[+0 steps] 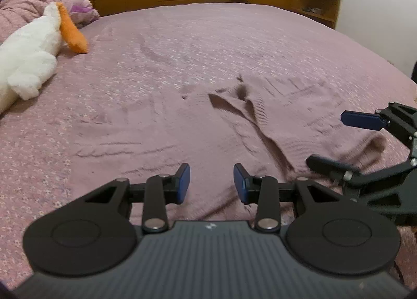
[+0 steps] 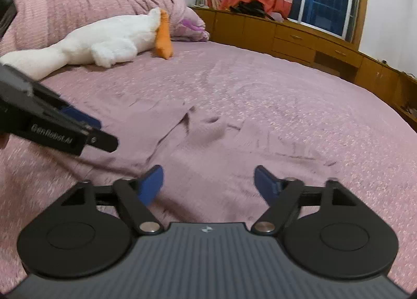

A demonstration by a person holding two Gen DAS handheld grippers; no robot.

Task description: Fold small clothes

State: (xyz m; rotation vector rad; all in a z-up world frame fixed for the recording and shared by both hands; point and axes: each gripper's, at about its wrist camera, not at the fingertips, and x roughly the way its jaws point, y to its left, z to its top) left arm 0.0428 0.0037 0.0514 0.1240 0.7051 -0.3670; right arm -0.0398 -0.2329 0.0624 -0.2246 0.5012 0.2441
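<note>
Left wrist view: left gripper (image 1: 211, 183) at lower centre, jaws apart, nothing between them. Mauve garment (image 1: 263, 126) spread flat on the pink bedspread (image 1: 161, 46), centre to right, nearly the same colour. Right gripper (image 1: 336, 139) entering from the right edge, jaws wide, over the garment.

Right wrist view: right gripper (image 2: 208, 183) at lower centre, jaws wide apart, empty. Garment (image 2: 208, 142) at centre. Left gripper (image 2: 90, 129) at left edge. White plush goose (image 2: 104, 40) upper left.
</note>
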